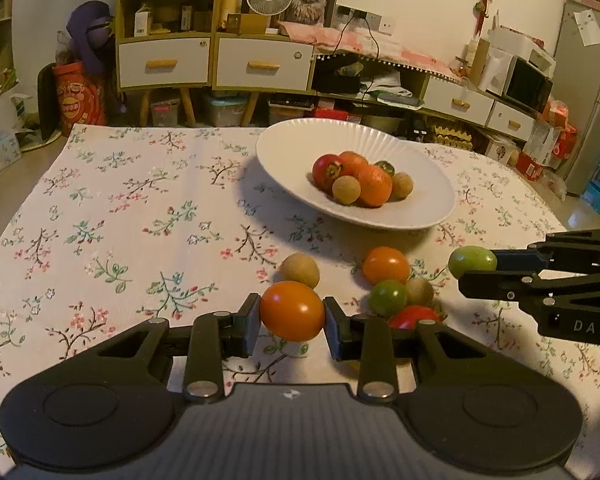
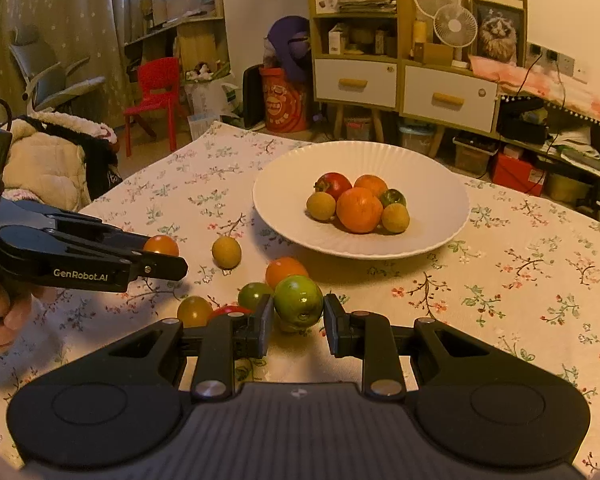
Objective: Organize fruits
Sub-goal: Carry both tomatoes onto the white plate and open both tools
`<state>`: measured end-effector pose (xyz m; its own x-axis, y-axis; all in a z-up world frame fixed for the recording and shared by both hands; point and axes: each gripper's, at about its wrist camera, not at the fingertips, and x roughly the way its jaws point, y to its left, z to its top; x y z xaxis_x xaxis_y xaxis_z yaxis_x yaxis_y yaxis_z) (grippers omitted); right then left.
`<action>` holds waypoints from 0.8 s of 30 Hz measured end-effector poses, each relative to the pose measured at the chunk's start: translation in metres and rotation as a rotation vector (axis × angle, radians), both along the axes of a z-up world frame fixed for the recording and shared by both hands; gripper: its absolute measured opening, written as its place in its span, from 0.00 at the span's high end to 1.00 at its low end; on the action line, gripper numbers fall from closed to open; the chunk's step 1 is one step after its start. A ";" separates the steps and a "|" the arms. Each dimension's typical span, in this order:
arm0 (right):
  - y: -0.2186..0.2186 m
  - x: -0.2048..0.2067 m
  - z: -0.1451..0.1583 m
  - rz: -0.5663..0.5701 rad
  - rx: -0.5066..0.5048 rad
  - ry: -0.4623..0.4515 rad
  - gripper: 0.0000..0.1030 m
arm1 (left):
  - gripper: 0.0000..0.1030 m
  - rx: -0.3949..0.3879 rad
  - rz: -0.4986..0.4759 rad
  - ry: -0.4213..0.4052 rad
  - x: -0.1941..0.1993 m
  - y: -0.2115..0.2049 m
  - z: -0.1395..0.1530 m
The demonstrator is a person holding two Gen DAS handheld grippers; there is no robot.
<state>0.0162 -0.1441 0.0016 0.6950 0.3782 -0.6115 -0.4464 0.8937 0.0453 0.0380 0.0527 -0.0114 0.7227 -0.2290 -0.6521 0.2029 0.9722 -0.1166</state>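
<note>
Fruits fill the white plate (image 1: 284, 152) ahead of both grippers; smaller ones lie loose on the floral cloth (image 1: 120, 208) between. The left gripper (image 1: 292, 320) clamps an orange tomato (image 1: 292, 311), the right gripper (image 2: 298, 318) a green one (image 2: 299, 300).

Open tablecloth (image 1: 120, 208) left of the plate (image 1: 284, 140), free for passing. Loose fruit cluster (image 1: 396, 288) crowding the near side before the plate. Piled fruit (image 2: 358, 208) filling the plate's middle.
</note>
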 end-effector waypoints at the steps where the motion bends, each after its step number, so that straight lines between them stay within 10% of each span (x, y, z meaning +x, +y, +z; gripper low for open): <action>1: -0.001 0.000 0.001 -0.003 0.003 0.001 0.76 | 0.68 -0.003 -0.001 -0.002 0.000 -0.001 0.001; 24: -0.019 0.011 0.017 -0.067 0.049 -0.019 0.77 | 0.68 -0.051 -0.037 -0.030 0.016 -0.040 0.027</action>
